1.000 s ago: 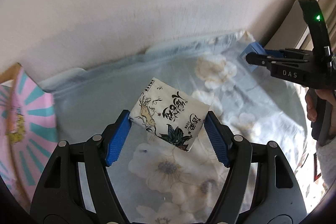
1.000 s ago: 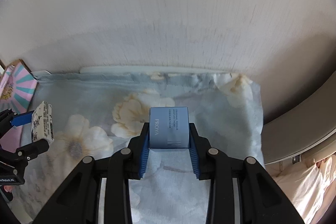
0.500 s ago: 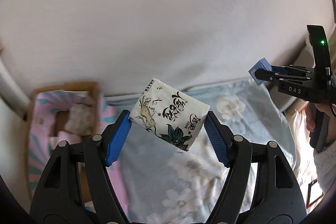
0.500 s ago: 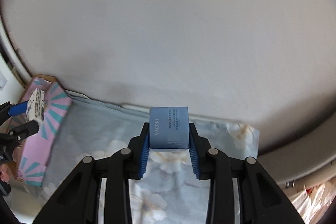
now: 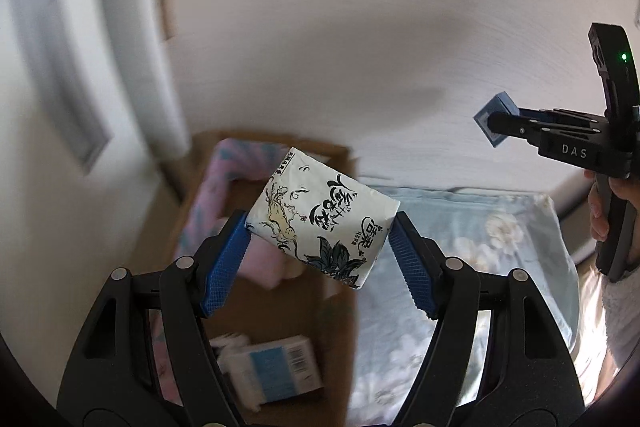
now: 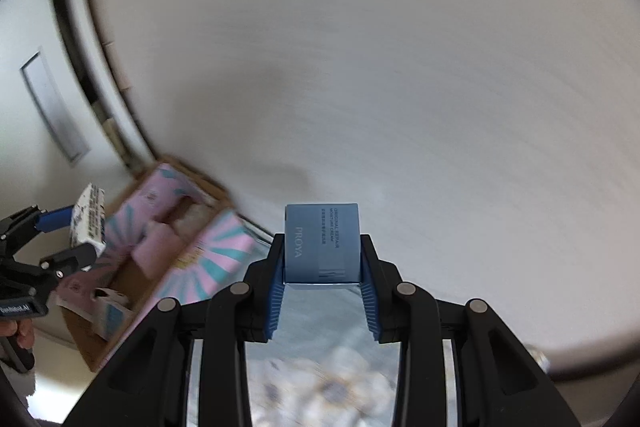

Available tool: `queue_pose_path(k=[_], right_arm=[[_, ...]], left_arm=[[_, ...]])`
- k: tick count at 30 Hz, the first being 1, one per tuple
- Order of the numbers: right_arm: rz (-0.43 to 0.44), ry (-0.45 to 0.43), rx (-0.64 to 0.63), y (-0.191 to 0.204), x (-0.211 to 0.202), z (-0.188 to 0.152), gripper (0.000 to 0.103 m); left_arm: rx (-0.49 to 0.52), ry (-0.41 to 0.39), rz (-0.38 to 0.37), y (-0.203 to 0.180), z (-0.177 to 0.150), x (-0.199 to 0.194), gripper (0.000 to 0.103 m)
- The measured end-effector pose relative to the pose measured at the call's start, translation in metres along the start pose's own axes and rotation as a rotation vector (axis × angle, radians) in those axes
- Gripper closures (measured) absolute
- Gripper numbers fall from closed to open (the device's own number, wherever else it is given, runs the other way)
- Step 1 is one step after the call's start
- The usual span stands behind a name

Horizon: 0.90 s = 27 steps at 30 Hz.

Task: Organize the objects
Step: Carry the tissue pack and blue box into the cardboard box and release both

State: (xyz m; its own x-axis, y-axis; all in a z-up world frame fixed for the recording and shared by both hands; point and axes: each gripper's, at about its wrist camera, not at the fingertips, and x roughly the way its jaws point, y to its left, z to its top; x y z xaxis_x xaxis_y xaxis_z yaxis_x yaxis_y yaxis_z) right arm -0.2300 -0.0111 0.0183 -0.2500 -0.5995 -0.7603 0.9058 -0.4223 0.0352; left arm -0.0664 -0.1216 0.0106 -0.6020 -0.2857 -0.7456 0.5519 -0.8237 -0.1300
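Holding a white pack (image 5: 322, 217) tight between its fingers, the left gripper (image 5: 320, 247) hangs above the open box (image 5: 276, 311), likely so the pack can drop inside. The right gripper (image 6: 323, 267) squeezes a blue carton (image 6: 322, 243) between its fingers, up off the flowery cloth (image 5: 460, 267), maybe waiting its turn.

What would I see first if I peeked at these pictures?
First, the white tissue pack with black brush lettering, pinched between the blue jaws of the left gripper over the open pink-and-teal cardboard box. Next, the small blue PROYA carton, clamped in the right gripper above the blue flowered cloth.
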Motion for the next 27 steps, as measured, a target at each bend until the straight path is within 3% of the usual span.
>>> queue_pose_path(k=[12,20,27], right_arm=[[0.216,0.067,-0.213,0.118,0.057,0.036,0.072],[0.334,0.156,-0.312,0.174,0.092,0.030,0.072],[0.391,0.223,-0.380,0.200,0.111,0.019,0.072]], left_arm=[[-0.195,0.014,0.141,0.069,-0.042,-0.021,0.034],[-0.275,0.063,0.167,0.077,-0.074,-0.010,0.034],[-0.304,0.090,0.170,0.076,-0.089,0.002,0.034]])
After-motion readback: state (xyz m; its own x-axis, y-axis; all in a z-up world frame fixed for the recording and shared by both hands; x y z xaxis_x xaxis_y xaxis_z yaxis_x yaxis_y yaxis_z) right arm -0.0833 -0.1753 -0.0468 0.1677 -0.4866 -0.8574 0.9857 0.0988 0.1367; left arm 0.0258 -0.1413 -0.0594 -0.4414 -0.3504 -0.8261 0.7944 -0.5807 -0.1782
